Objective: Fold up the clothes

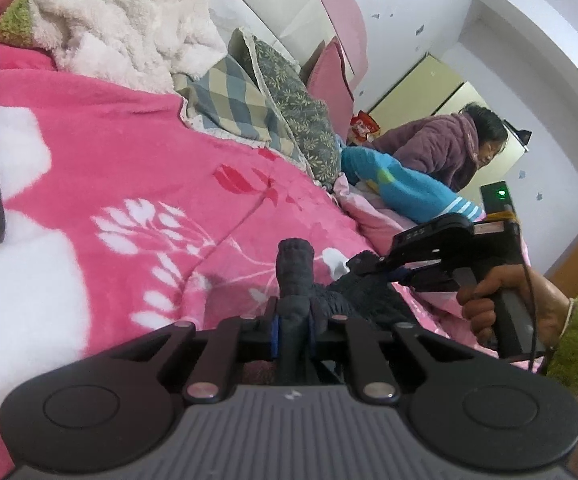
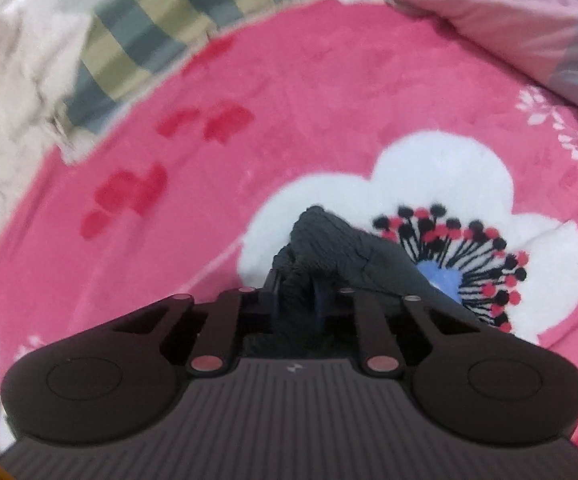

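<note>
Dark knitted garment (image 1: 297, 276) is stretched low over the bed, between the two tongs. One thick end of it stands up at 12 o'clock from the left tongs (image 1: 292, 320), whose blue pads are clamped together on the cloth. The rest of the garment runs toward 3 o'clock, to the right tongs (image 1: 363, 268), which a hand (image 1: 505, 304) with a green fluffy cuff holds by the grip.

In the right wrist view, the right tongs (image 2: 298, 294) are also closed on a bunch of the same dark cloth (image 2: 329, 248), which rises toward 12 o'clock over the white flower of the pink blanket (image 2: 329, 100).

No container is visible. On the bed, at 12 o'clock from the left tongs, lie a checked pillow (image 1: 225, 96), a cream fleece (image 1: 121, 32) and a blue sweater (image 1: 405, 188). Another person in a purple jacket (image 1: 441, 148) bends beside the bed at 2 o'clock.
</note>
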Available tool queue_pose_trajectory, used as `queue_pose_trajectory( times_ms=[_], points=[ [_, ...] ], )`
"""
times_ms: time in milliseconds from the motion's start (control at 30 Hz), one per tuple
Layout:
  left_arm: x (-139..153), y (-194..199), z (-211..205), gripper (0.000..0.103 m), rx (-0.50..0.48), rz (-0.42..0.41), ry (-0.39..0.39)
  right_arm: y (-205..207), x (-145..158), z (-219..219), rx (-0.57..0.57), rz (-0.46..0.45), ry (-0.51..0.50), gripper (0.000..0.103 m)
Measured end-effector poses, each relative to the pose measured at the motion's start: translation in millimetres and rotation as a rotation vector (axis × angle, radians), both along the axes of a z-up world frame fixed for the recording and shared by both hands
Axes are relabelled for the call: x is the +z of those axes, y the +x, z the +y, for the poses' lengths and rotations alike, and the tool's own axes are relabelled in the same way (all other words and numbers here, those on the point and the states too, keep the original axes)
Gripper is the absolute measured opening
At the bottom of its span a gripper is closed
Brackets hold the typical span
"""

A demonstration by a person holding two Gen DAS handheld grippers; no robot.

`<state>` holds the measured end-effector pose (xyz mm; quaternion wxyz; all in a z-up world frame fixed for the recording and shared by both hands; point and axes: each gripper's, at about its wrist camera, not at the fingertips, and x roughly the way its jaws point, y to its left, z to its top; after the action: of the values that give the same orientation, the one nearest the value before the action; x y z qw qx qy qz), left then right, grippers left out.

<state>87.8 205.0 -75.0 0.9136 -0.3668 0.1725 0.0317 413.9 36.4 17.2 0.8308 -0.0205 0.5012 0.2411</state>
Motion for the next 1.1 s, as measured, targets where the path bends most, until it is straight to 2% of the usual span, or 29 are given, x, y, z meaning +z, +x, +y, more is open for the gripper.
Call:
queue_pose_trajectory(
  times_ms=[167, 300, 367, 533, 567, 667, 800, 933, 1000, 1033, 1067, 1100],
  points=[
    [-3, -1, 6, 0.012, 0.022, 0.013, -0.032, 2, 5, -4, -0.027, 0.029, 0.111, 0.013],
    [-3, 0, 5, 0.012, 0.018, 0.018, -0.029, 7, -8, -7, -0.075, 0.080, 0.083, 0.028],
    [-3, -1, 6, 0.012, 0.018, 0.016, -0.036, 1, -5, -8, -0.078, 0.051, 0.064, 0.030],
    [-3, -3, 7, 0.012, 0.017, 0.013, -0.051, -29, 27, -1, -0.017, -0.081, 0.039, 0.035],
    [-3, -3, 7, 0.012, 0.017, 0.012, -0.053, -34, 30, 2, 0.000, -0.083, 0.037, 0.039],
    [-3, -4, 7, 0.012, 0.017, 0.008, -0.054, -39, 28, 10, 0.021, -0.047, 0.015, 0.040],
    [-3, -5, 7, 0.012, 0.017, -0.002, -0.057, -38, 7, 20, 0.013, 0.010, -0.037, 0.040],
    [-1, -9, 7, 0.012, 0.023, -0.024, -0.060, -34, -18, 23, -0.005, 0.050, -0.047, 0.034],
    [-1, -10, 7, 0.012, 0.026, -0.027, -0.061, -35, -21, 20, -0.010, 0.039, -0.038, 0.021],
    [-1, -10, 7, 0.012, 0.027, -0.028, -0.061, -35, -21, 17, -0.012, 0.036, -0.029, 0.018],
    [-1, -11, 7, 0.012, 0.028, -0.030, -0.061, -36, -19, 15, -0.013, 0.034, -0.012, 0.010],
    [0, -11, 7, 0.012, 0.029, -0.031, -0.062, -37, -16, 12, -0.013, 0.033, 0.009, 0.007]
  ],
)
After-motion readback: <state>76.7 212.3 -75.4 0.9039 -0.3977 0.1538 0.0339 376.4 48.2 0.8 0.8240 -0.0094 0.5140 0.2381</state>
